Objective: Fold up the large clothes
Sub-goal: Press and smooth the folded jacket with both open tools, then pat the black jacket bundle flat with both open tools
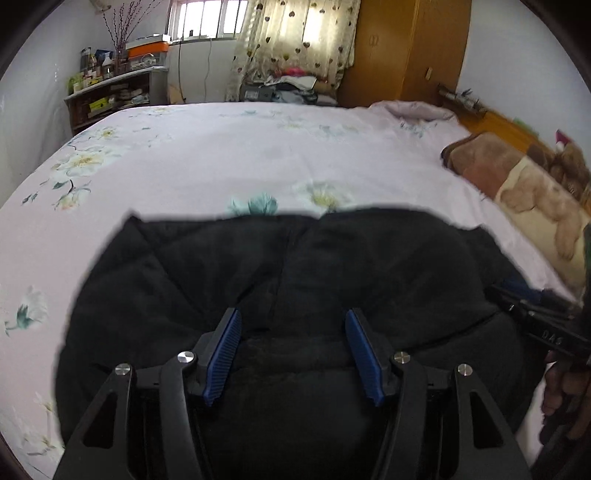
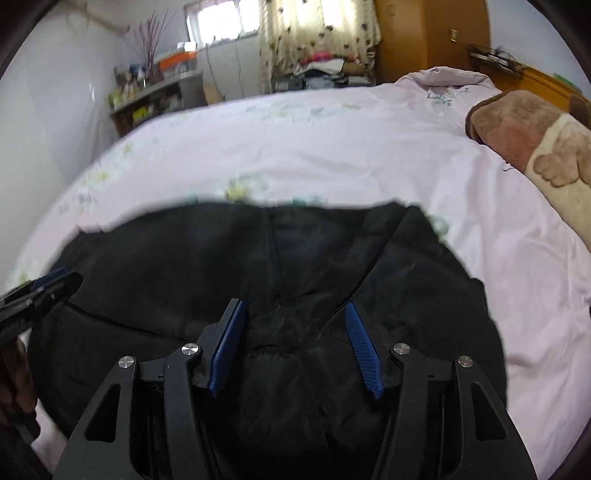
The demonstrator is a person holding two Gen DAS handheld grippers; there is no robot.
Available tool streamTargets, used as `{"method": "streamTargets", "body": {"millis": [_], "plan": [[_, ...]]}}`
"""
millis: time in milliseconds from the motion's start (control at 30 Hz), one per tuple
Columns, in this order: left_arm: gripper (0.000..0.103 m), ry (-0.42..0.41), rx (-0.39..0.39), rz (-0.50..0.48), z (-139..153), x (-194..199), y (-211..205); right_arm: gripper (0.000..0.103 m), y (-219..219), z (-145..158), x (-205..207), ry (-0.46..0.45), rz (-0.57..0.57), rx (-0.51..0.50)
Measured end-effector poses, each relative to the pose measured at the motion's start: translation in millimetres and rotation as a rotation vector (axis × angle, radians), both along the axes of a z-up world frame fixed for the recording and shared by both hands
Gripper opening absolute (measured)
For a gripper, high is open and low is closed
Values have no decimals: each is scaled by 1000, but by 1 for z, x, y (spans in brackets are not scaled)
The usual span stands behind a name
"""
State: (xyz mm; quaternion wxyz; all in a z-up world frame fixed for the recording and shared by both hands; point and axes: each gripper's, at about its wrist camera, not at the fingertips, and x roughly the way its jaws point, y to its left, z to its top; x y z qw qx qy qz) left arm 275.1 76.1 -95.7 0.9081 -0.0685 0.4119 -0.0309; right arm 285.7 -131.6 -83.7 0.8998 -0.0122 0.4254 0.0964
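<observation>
I'm over the bed (image 1: 207,155) now, both grippers tilted down at the black jacket (image 1: 288,266), which lies in a dark heap on the near part of the pink flowered sheet (image 2: 332,147). My left gripper (image 1: 293,319) has its jaws standing apart with nothing pinched between the blue pads (image 1: 221,354); the padded cloth sits just below them, not clamped. Same story on the right gripper (image 2: 295,312): jaws apart, hanging just above the cloth near the middle seam, no hold on it that I can see. From the left view the other tool pokes in at the right edge, with a hand (image 1: 557,391) under it.

How far along? I'd say partway at best. The jacket looks gathered in from the sides, its far edge fairly straight across the sheet, but it is lumpy and rounded, not a flat tidy packet. I judge at least one more fold and some smoothing are left; how many layers there are I can't tell, the black swallows the detail.

The sheet is soft and a little wrinkled. Far right, a brown blanket (image 2: 524,129) by the wooden headboard. Beyond the bed: a cluttered shelf (image 1: 110,92) on the left, a window (image 1: 207,18) with a heart-print curtain (image 1: 295,40), a wooden wardrobe (image 1: 406,48).
</observation>
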Motion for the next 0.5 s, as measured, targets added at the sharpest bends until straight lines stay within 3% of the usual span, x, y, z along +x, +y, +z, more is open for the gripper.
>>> {"method": "streamTargets", "body": {"millis": [133, 300, 400, 500], "plan": [[61, 37, -58, 10, -13, 16, 8, 56, -13, -24, 17, 60, -31, 37], [61, 61, 1, -1, -12, 24, 0, 56, -6, -27, 22, 75, -30, -18], [59, 76, -4, -20, 12, 20, 5, 56, -12, -10, 20, 98, -35, 8], [59, -20, 29, 7, 40, -2, 28, 56, -22, 22, 0, 21, -46, -10]]}}
